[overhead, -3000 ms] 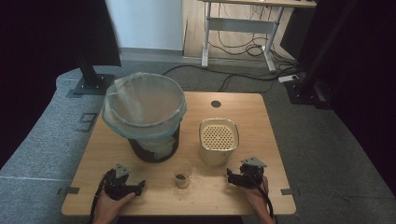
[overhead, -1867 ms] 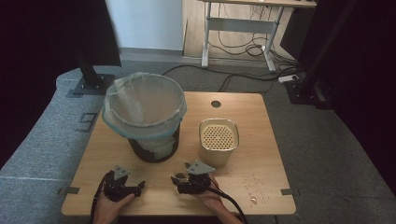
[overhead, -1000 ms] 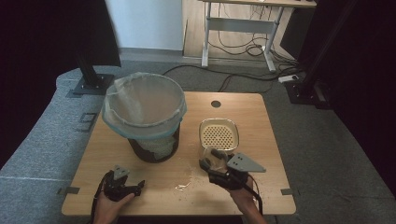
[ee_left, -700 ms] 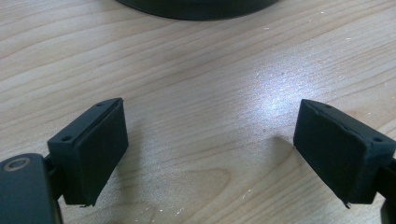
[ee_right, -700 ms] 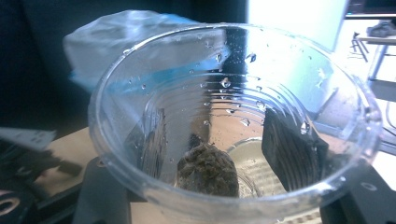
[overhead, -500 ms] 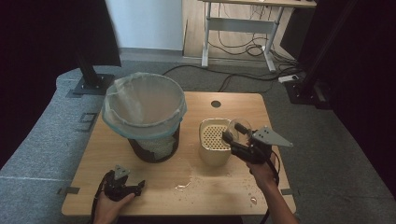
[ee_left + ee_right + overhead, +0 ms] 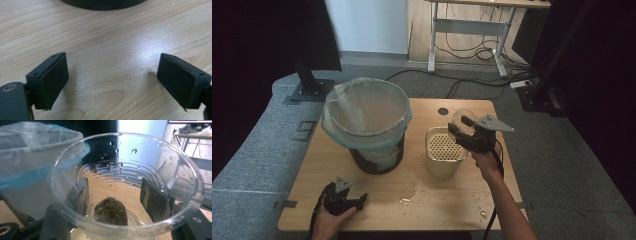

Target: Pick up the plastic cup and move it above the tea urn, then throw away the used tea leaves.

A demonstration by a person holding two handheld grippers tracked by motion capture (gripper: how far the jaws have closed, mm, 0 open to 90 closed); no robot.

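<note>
Jaws of my right gripper [image 7: 460, 131] pinch a clear plastic cup [image 7: 125, 185]; I'd tip slowly over the perforated beige strainer bin [image 7: 444, 151]. Left gripper [image 7: 112, 77] spread, empty.

right claw [image 7: 460, 131] grips clear cup [image 7: 460, 119] above perforated bin [image 7: 445, 158]; left claw [image 7: 357, 201] rests on table [image 7: 437, 205]

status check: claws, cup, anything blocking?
Right claw shut on clear cup, tipped above strainer bin. Tea bag inside. Left claw open, on table. Nothing blocking.
</note>
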